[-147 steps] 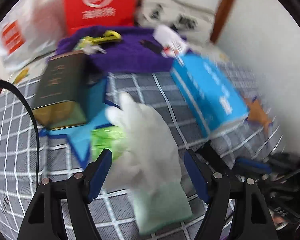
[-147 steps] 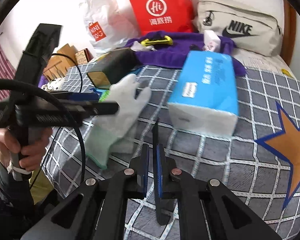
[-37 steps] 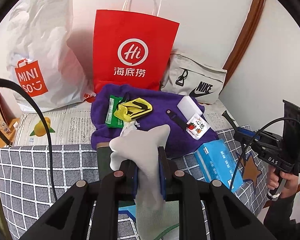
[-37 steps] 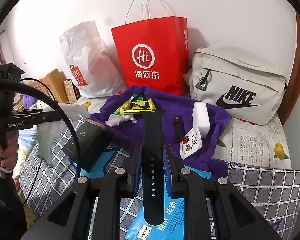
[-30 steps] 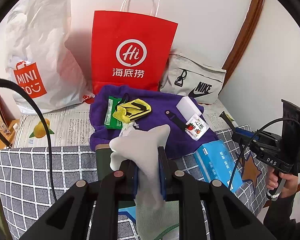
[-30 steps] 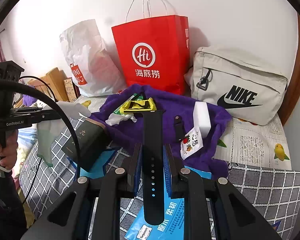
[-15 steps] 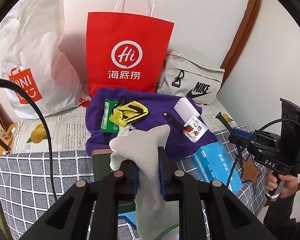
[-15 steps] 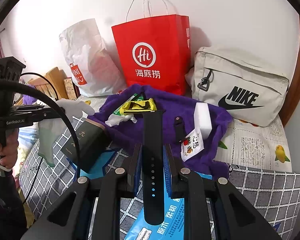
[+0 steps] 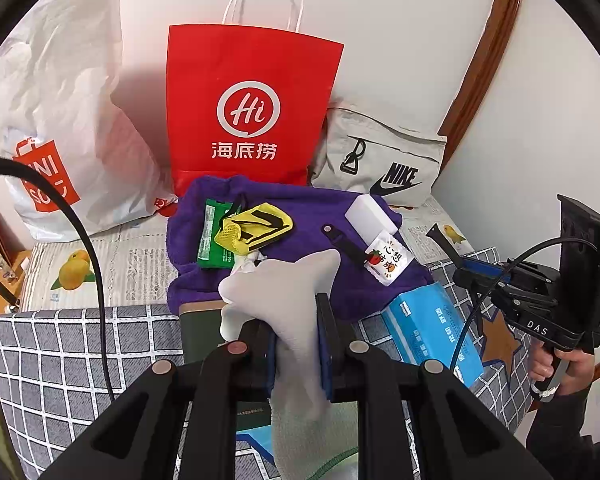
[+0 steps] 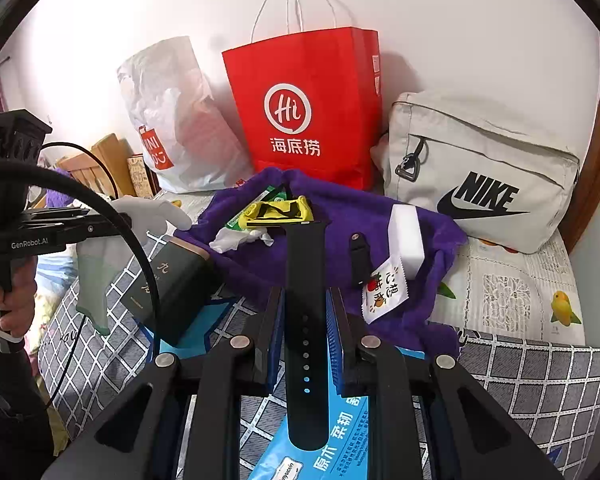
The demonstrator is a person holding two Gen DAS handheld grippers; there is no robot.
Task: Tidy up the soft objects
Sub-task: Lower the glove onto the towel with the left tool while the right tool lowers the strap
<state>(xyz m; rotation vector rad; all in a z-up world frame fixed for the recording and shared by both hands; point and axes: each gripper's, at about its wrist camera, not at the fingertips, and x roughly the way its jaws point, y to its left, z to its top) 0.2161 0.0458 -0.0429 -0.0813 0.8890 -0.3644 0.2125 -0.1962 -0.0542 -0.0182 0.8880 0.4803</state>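
My left gripper (image 9: 296,332) is shut on a white work glove (image 9: 288,312) with a green cuff, held in the air above the checked bedspread; the glove also shows in the right wrist view (image 10: 148,216). My right gripper (image 10: 306,320) is shut on a black watch strap (image 10: 306,300) that sticks up between the fingers. A purple towel (image 9: 312,208) lies ahead on the bed with a yellow mesh pouch (image 9: 256,232), a green packet (image 9: 210,236), a white sponge block (image 9: 370,216) and a short black strap piece (image 9: 340,240) on it.
A red paper bag (image 9: 248,112), a white plastic bag (image 9: 60,120) and a grey Nike bag (image 9: 380,160) stand against the wall. A dark green box (image 10: 172,280) and a blue tissue pack (image 9: 432,328) lie on the bedspread (image 9: 80,344).
Earlier the left gripper was open around the glove lying on the bed and the right was shut and empty. Over the last second both have drifted only slightly, holding glove and strap.
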